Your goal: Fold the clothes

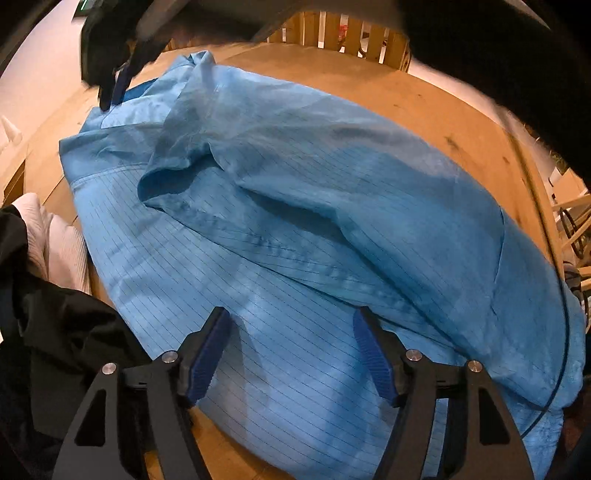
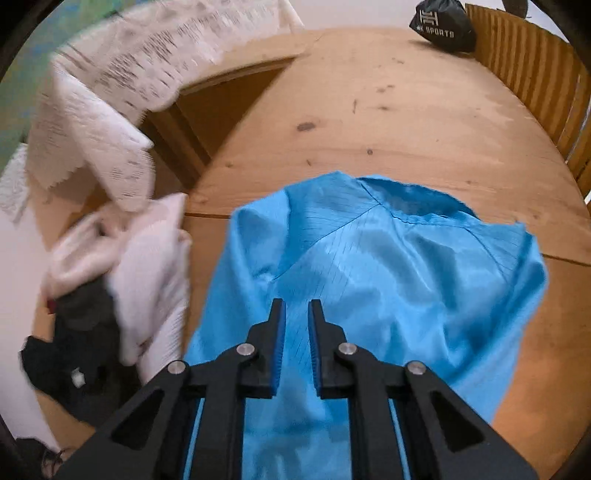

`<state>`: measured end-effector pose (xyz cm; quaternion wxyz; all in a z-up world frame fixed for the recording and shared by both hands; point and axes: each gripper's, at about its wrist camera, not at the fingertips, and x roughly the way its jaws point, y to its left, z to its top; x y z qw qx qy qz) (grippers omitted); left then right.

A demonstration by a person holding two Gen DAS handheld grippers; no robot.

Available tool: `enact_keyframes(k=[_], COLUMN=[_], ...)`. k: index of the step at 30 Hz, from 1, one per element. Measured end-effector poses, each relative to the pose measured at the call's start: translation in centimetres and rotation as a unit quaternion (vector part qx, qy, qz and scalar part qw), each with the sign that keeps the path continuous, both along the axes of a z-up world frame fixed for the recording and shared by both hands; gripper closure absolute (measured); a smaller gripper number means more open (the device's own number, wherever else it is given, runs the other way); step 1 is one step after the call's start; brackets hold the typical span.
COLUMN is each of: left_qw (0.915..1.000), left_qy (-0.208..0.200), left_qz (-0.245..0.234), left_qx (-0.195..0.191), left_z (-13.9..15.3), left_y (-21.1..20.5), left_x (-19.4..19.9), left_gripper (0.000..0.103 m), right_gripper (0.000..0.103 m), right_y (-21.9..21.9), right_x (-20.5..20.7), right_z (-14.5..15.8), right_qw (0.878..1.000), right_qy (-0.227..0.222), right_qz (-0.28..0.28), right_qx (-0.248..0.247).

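A thin, slightly shiny blue garment with fine dark pinstripes lies rumpled across the middle of the wooden table, one loose part thrown back over the rest so that a stitched seam runs slantwise through it. The tabletop is pale, knotty board, scuffed and spotted. Beside the garment, at the table's edge, sits a heap of other clothes: soft white ribbed fabric and crumpled black cloth. The left wrist view takes in nearly the whole garment and also catches the right gripper at its far corner, with a slatted wooden rail beyond the table. Only the right wrist view shows the black drawstring bag with white lettering at the table's far side, next to a ribbed wooden panel, and blurred white patterned cloth hanging over the clothes heap. The left gripper hangs over the near part of the garment with its blue ribbed pads wide apart, nothing between them. The right gripper has its fingers drawn close together, a narrow slit left, with blue fabric showing through the slit; whether the pads actually pinch it I cannot tell.
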<state>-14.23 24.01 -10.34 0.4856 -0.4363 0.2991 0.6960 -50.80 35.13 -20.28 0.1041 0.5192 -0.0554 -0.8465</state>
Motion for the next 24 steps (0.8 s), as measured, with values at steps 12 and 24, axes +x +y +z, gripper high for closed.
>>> enact_keyframes(k=[12, 24], left_qw=[0.9989, 0.9992], left_qy=[0.022, -0.019], left_qz=[0.033, -0.007], left_qx=[0.026, 0.036], left_z=[2.3, 4.2], left_y=[-4.6, -9.6], left_x=[2.3, 16.8], left_gripper=[0.034, 0.034], right_gripper=[0.095, 0.094], right_y=[0.6, -8.1], right_x=[11.1, 48.3], right_z=[5.6, 0.5], right_qw=[0.999, 0.99], right_qy=[0.037, -0.039], right_qz=[0.01, 0.124], right_qx=[-0.007, 0.056])
